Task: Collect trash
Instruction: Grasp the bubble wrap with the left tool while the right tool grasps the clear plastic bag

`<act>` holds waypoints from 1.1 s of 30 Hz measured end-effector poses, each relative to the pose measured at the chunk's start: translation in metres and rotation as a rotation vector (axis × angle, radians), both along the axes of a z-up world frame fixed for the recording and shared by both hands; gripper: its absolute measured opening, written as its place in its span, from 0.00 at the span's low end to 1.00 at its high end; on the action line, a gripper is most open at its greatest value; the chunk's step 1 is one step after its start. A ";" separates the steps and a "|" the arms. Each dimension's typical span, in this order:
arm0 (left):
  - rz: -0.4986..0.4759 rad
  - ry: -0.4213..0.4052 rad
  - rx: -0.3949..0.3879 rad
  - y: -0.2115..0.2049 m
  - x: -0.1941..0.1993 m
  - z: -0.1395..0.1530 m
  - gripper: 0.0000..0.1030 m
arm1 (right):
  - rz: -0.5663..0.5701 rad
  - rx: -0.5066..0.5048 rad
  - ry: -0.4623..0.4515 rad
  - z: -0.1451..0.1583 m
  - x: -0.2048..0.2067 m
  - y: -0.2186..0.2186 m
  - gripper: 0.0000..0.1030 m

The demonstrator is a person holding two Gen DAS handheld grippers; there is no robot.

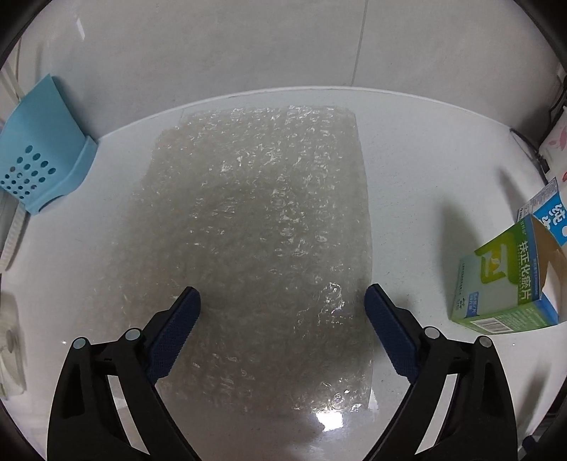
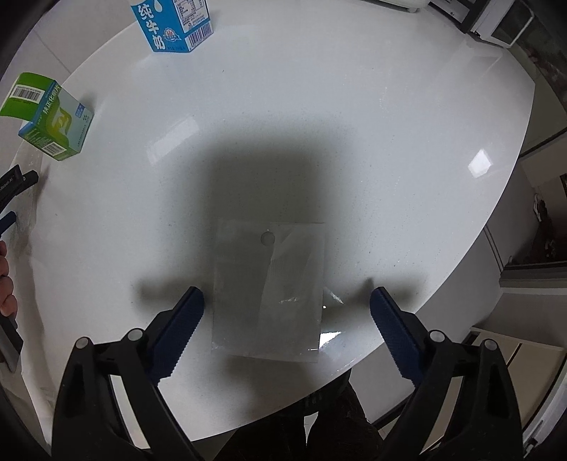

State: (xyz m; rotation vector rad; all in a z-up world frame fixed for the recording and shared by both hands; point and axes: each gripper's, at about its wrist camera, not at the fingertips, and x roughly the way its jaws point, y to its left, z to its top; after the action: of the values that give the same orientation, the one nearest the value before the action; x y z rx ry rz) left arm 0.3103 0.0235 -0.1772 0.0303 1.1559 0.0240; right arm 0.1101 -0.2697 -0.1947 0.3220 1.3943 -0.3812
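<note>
Honestly, with my left gripper (image 1: 282,301) spread over the bubble wrap (image 1: 255,248) mid-counter and my right gripper (image 2: 286,301) spread over the clear sleeve (image 2: 269,290) at the counter's (image 2: 319,106) near edge, both flat films could slip the pads.

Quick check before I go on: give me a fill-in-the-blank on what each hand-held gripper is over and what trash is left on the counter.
1. The left hand-held gripper is open above a sheet of ____ wrap.
2. The right hand-held gripper is open over a flat clear plastic ____.
3. The medicine box near the milk carton is mostly ____ in colour.

Missing words: bubble; bag; green
</note>
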 end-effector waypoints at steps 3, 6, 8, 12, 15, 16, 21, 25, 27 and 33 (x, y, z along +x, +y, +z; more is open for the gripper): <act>0.014 0.014 0.000 -0.005 -0.001 0.000 0.80 | 0.010 -0.008 0.008 0.000 0.000 0.004 0.86; 0.012 0.026 -0.001 -0.011 -0.003 0.004 0.65 | 0.008 0.021 0.006 0.002 -0.001 0.006 0.77; 0.011 0.031 -0.001 -0.013 -0.006 0.008 0.54 | 0.013 0.023 0.010 0.002 0.000 0.008 0.73; 0.030 0.041 -0.006 -0.011 -0.007 0.012 0.29 | 0.025 0.029 0.023 0.006 0.004 0.016 0.66; 0.046 0.049 -0.023 -0.005 -0.009 0.014 0.13 | 0.018 0.029 0.020 0.008 0.005 0.016 0.58; 0.043 0.050 -0.024 -0.004 -0.010 0.015 0.12 | 0.017 0.028 0.018 0.008 0.006 0.017 0.54; 0.027 0.041 -0.014 -0.003 -0.021 0.019 0.11 | 0.033 0.025 0.012 0.011 0.009 0.022 0.49; 0.019 0.032 -0.015 -0.005 -0.030 0.023 0.10 | 0.039 0.033 0.009 0.012 0.012 0.024 0.47; 0.016 0.022 -0.016 -0.002 -0.029 0.027 0.10 | 0.036 0.040 0.005 0.013 0.013 0.020 0.46; 0.016 0.002 -0.030 -0.001 -0.041 0.040 0.10 | 0.040 0.054 -0.014 0.019 0.013 0.016 0.44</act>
State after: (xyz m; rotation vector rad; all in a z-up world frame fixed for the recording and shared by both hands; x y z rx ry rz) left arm 0.2696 0.0230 -0.1368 -0.0058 1.1588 0.0211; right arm 0.1227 -0.2532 -0.1759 0.3401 1.3967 -0.3087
